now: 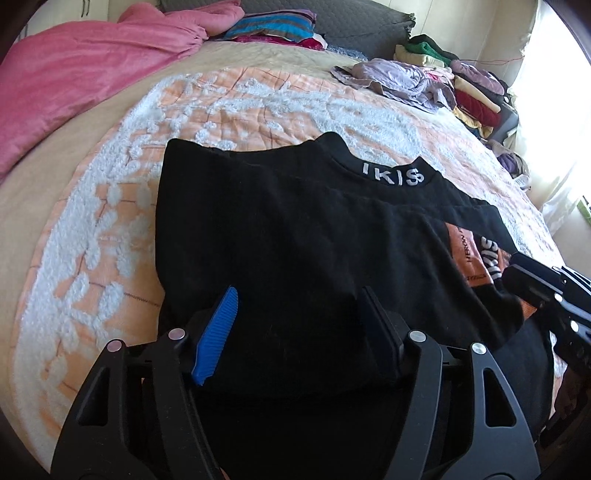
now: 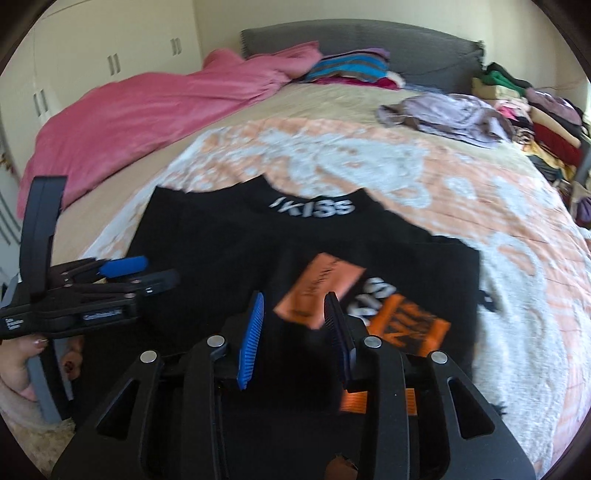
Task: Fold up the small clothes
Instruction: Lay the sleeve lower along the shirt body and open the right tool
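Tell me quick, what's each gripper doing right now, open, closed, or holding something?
Left gripper: open, jaws apart over the black shirt, gripping nothing.
Right gripper: partly open above the same shirt, holding nothing.

The bed [image 1: 55,206] carried a peach and white quilt [image 1: 258,107]. A black top [image 1: 277,229] lay flat on the quilt. A pink blanket [image 1: 85,70] lay along the left side, and a lilac garment [image 1: 399,79] near the far right. Striped fabric [image 1: 269,27], perhaps folded, sat by the grey headboard [image 2: 406,48].
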`<state>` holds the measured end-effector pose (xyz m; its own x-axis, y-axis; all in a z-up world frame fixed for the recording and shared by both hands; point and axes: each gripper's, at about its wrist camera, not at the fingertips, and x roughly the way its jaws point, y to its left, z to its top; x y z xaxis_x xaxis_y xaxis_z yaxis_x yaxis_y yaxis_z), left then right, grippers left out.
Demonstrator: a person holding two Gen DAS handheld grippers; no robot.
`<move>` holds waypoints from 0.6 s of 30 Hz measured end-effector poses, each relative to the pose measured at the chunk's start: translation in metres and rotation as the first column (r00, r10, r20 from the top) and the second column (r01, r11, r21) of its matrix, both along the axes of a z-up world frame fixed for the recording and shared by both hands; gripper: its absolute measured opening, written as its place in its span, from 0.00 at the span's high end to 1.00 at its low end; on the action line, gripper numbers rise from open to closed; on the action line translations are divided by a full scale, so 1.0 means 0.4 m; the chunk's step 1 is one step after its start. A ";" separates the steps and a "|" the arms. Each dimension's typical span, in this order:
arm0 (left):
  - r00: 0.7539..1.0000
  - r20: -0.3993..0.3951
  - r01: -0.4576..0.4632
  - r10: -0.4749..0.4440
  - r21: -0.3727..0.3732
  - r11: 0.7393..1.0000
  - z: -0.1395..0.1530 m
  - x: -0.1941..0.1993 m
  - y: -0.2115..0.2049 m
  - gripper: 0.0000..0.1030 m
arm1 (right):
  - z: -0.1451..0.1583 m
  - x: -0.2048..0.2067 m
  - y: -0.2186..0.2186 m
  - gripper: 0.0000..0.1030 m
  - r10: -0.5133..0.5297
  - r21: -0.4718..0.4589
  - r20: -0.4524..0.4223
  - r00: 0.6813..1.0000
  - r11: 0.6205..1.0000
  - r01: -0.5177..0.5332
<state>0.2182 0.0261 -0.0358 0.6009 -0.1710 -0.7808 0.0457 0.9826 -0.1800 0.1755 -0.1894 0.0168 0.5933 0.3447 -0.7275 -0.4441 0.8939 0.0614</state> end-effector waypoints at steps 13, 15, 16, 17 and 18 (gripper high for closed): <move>1.000 0.011 0.008 -0.008 0.010 1.000 0.002 -0.012 -0.003 0.42 | -0.084 0.041 -0.026 0.58 -0.073 -0.066 -0.159 0.985 0.996 0.063; 1.000 0.013 0.005 -0.005 0.005 1.000 0.003 -0.014 -0.002 0.42 | -0.079 0.035 -0.018 0.56 -0.066 -0.073 -0.143 0.987 0.996 0.056; 1.000 0.015 0.004 -0.004 0.001 1.000 0.003 -0.015 -0.001 0.42 | -0.078 0.032 -0.016 0.55 -0.062 -0.076 -0.134 0.989 0.996 0.052; 1.000 0.015 0.004 -0.004 0.001 1.000 0.004 -0.016 0.000 0.42 | -0.074 0.029 -0.015 0.53 -0.058 -0.073 -0.127 0.990 0.996 0.049; 1.000 0.016 0.003 -0.003 0.000 1.000 0.005 -0.016 -0.001 0.42 | -0.069 0.026 -0.015 0.51 -0.053 -0.064 -0.124 0.991 0.997 0.046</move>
